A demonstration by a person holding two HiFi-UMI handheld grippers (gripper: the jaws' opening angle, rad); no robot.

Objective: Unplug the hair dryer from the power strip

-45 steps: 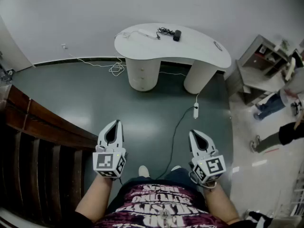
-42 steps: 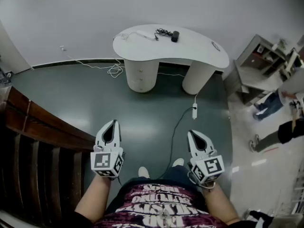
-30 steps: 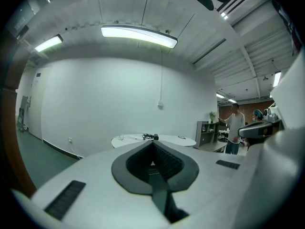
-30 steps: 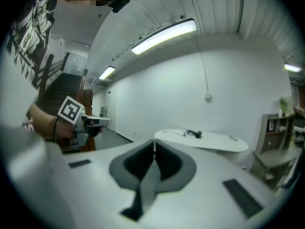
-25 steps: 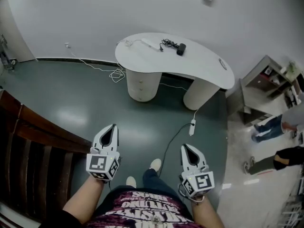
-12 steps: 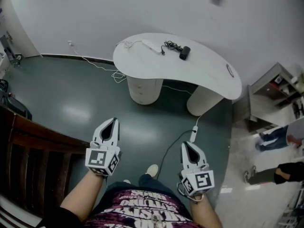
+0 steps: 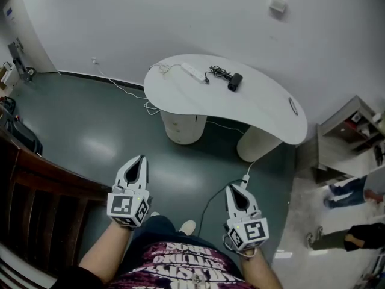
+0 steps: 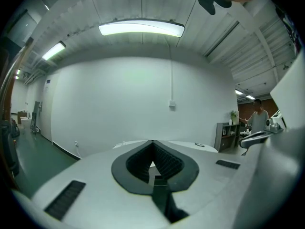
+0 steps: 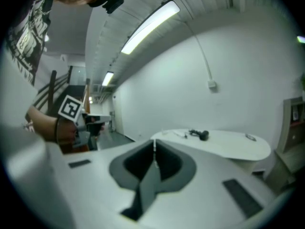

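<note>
A white kidney-shaped table (image 7: 264, 110) stands by the far wall. On its top lie a white power strip (image 7: 192, 72), a coiled black cord (image 7: 216, 73) and the black hair dryer (image 7: 234, 82). Whether the plug sits in the strip is too small to tell. My left gripper (image 7: 142, 159) and right gripper (image 7: 231, 187) hang in front of my body, well short of the table, both shut and empty. In the left gripper view the left gripper (image 8: 153, 142) points at the table edge (image 8: 121, 144). In the right gripper view the hair dryer (image 9: 204, 135) lies beyond the right gripper (image 9: 154, 142).
A second power strip (image 7: 245, 178) with a black cord lies on the green floor under my right gripper. White cable (image 7: 150, 107) loops by the table's left leg. A dark wooden railing (image 7: 36, 197) runs at the left. A shelf (image 7: 346, 140) and people's legs (image 7: 355, 236) are at the right.
The table has come nearer and now sits more in the middle of the head view as I walk toward it. Both grippers stay shut and keep their place in front of me.
</note>
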